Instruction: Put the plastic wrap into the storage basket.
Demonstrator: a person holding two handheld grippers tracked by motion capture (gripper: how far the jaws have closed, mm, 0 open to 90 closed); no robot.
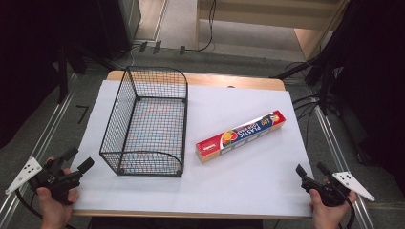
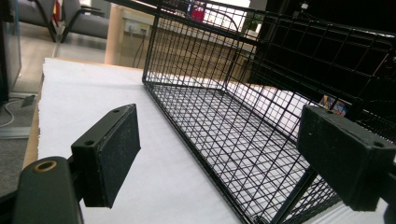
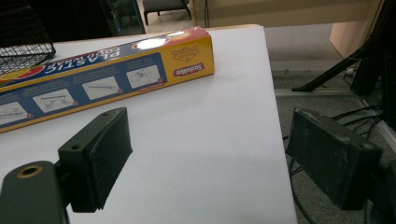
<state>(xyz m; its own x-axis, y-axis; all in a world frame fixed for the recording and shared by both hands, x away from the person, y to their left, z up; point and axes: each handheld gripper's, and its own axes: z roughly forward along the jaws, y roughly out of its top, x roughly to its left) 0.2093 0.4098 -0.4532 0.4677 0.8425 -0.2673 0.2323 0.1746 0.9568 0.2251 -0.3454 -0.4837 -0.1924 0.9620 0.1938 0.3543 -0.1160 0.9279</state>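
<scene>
High view: we see a black wire basket (image 1: 145, 125) standing on the white-covered tabletop (image 1: 248, 181), open at the top, with a long plastic-wrap box (image 1: 241, 135) lying flat and at a slant just to its right, apart from it. We hold the left claw (image 1: 78, 161) at the near left corner and the right claw (image 1: 309, 171) at the near right edge; both have their jaws spread wide and grip nothing. In the left gripper view the basket's (image 2: 261, 126) near corner sits between the parted pads (image 2: 114, 149), close but not touching. In the right gripper view the box (image 3: 107, 70) lies ahead and to the left of the pads (image 3: 105, 154), well clear of them. We judge that the work in hand is to lift the box into the basket, and that several faults could follow. The box is long and light; a grip near one end would let the far end droop or swing and catch the basket's rim. A slanted approach could push the box along the smooth sheet instead of closing on it. The basket looks light too, so a knock from the box or the left claw could slide or tip it.
</scene>
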